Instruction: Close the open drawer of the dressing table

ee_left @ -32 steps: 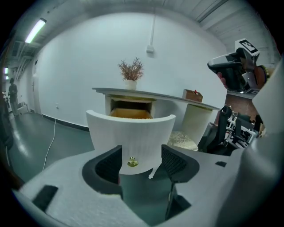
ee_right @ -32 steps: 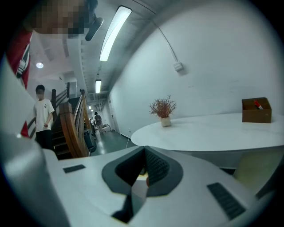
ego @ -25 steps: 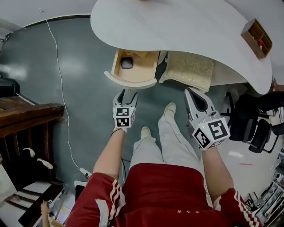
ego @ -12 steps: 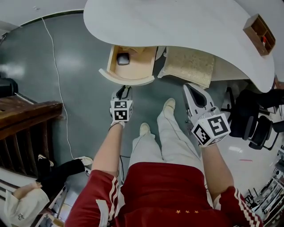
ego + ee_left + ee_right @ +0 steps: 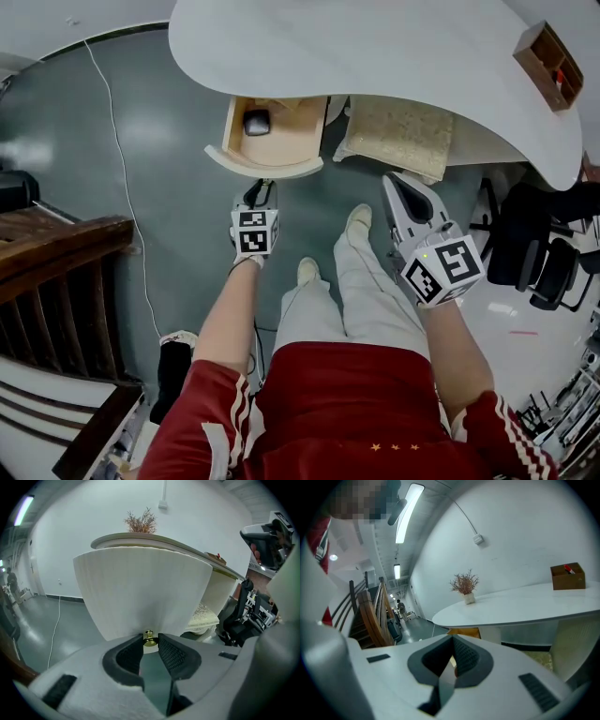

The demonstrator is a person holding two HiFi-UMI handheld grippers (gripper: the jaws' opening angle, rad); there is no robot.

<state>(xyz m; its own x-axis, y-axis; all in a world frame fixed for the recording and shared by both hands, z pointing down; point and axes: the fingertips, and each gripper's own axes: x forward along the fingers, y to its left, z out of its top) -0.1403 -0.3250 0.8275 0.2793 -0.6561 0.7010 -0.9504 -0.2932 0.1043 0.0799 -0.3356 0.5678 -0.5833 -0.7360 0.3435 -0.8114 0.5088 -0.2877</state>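
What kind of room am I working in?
Probably an indoor studio or office-like workspace: a white dressing table stands on a grey floor beside office chairs and a wooden staircase.

Drawer front (image 5: 140,597) white, finely ribbed; knob (image 5: 149,639) brass-gold; drawer interior (image 5: 291,139) pale wood; floor (image 5: 159,187) dark grey-green.

1. Our left gripper (image 5: 262,186) has just been closing its jaws. Their tips sit right at the curved white front of the open pale-wood drawer (image 5: 281,171), and we cannot tell what lies between them.
2. Beyond those jaws, a small grey object (image 5: 256,122) lies inside the drawer.
3. Our right gripper (image 5: 397,187) hangs with jaws together, and a beige cushioned stool (image 5: 398,136) is just ahead of them.
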